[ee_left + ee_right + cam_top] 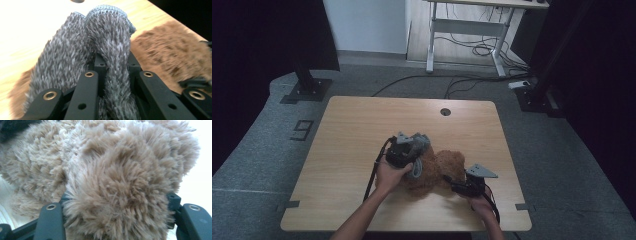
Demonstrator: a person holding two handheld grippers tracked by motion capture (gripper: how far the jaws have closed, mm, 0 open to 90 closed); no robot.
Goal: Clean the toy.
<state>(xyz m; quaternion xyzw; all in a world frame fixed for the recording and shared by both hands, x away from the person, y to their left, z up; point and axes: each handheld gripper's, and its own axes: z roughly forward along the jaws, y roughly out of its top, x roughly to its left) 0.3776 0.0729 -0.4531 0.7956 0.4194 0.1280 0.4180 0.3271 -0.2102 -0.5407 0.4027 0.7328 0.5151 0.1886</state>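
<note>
Item: brown plush teddy bear (434,172), lying on the wooden table (352,130) toward the near edge, between your two hands.

Item: grey knit garment (418,150), fuzzy, ribbed at its hem, draped over the bear's far-left end; what part of the bear lies under it cannot be told.

Left gripper (406,150): jaws closed hard on a bunched fold of the grey knit garment (110,50), which rises between them in the left gripper view.

Right gripper (457,186): jaws about halfway in, pressed into a thick tuft of the bear's (120,182) fur at its right side.

Handling note: the step looks like working the garment along the bear. Keep your right grip firm as the anchor, so the toy does not slide. Draw the knit along slowly, keeping the hem from snagging in the pile.
</note>
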